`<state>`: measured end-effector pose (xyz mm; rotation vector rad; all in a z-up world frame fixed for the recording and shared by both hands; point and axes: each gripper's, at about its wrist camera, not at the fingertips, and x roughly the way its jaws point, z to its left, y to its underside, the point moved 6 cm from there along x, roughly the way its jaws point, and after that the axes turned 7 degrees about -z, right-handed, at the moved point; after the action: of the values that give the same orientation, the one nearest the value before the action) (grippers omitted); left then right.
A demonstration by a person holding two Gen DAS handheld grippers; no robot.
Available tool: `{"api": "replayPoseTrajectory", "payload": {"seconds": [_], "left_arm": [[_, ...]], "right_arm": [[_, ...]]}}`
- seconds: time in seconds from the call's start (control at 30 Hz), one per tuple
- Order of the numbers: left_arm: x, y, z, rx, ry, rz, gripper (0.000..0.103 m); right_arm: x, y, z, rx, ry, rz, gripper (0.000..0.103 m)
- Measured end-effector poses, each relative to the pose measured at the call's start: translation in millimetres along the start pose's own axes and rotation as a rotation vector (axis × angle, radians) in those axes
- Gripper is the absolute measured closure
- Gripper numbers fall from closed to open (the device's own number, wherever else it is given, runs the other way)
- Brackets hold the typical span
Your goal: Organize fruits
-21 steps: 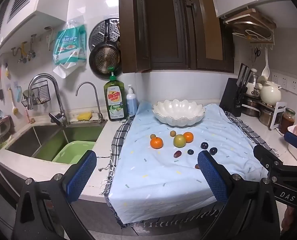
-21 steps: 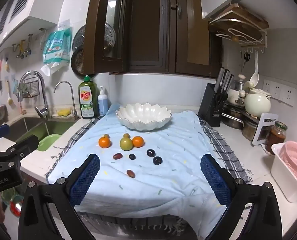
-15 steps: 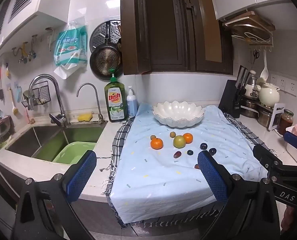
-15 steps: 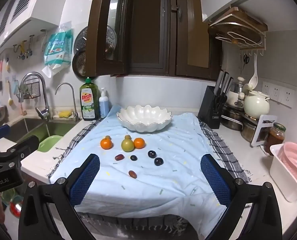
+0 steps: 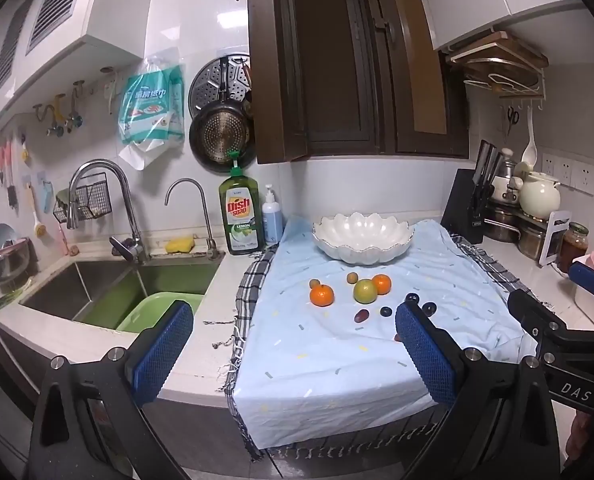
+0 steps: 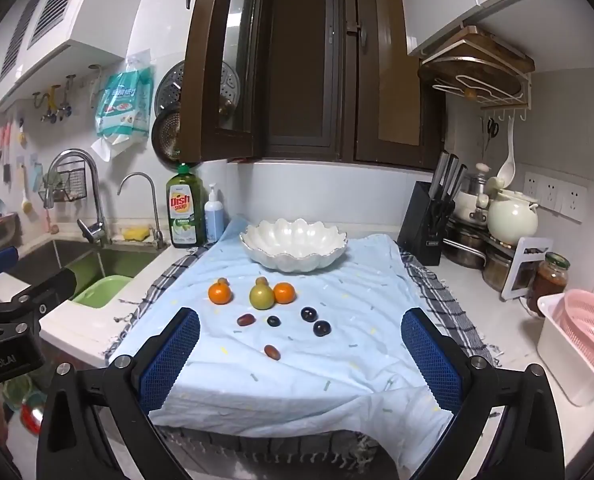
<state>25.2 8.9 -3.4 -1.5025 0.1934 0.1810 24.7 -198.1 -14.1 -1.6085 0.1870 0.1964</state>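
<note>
White tiled wall is seen behind a steel sink; dark wooden window frame is set above the white countertop.

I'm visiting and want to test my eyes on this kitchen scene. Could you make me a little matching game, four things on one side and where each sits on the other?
Things:
1. white bowl
2. green fruit
3. dish soap bottle
4. pink colander

Places:
A. in a white tub at the right end of the counter
B. by the sink, left of the blue cloth
C. at the far end of the blue cloth
D. between two oranges on the cloth

Pairs: 1-C, 2-D, 3-B, 4-A
</note>
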Motion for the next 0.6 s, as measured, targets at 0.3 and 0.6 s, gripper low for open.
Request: {"api": "replayPoseTrajectory", "payload": {"seconds": [0.3, 0.6], "left_arm": [[-2.5, 1.2, -2.9, 0.003, -0.002, -0.01, 0.0], [-4.2, 3.2, -0.7, -0.001, -0.003, -0.015, 0.0]], "right_arm": [[-4.2, 0.4, -3.2, 0.0, 0.003, -0.005, 0.001], [-6.3, -2.9, -1.4, -0.012, 0.0, -0.017, 0.001]]}}
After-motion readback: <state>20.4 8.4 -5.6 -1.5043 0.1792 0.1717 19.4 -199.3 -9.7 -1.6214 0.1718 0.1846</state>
